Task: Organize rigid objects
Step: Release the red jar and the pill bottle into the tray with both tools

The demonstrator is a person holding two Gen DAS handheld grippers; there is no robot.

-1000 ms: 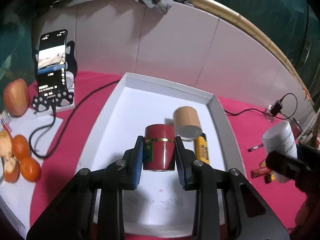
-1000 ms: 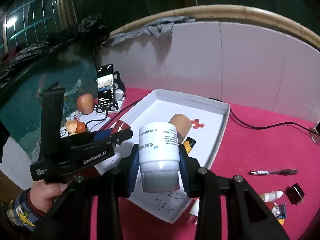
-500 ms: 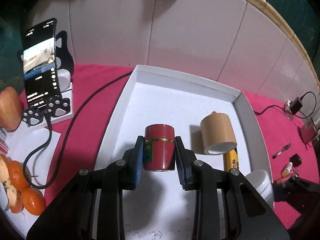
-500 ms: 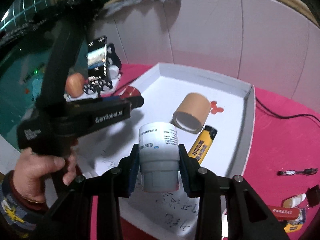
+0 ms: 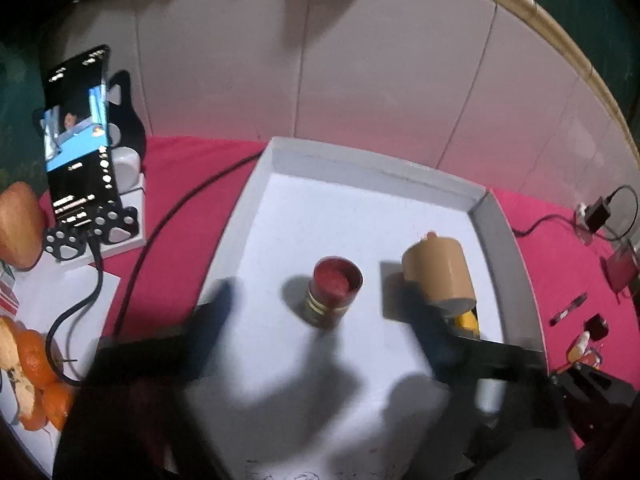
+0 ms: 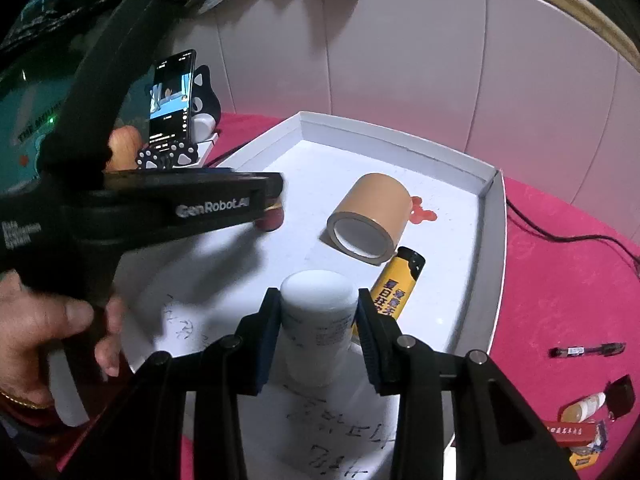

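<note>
Red tin (image 5: 335, 290) upright in white tray (image 5: 256, 184), between opening left tongs (image 5: 320, 308).

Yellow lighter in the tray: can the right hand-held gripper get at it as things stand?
Probably not yet. The right hand-held gripper is shut on the white bottle, which also stands in front of the yellow lighter. The tape roll lies against the lighter's far end.

Two handheld black plastic grippers. The right gripper (image 6: 318, 330) has angular black arms, round silver screw heads at the joints and dark blue ribbed pads (image 6: 269, 336) lining both fingers. The left gripper (image 6: 264, 200) carries white "GenRobot.AI" lettering along its flat black side (smaller white print sits further back). The person's hand (image 6: 48, 344) wears a thin gold-coloured bracelet.
</note>
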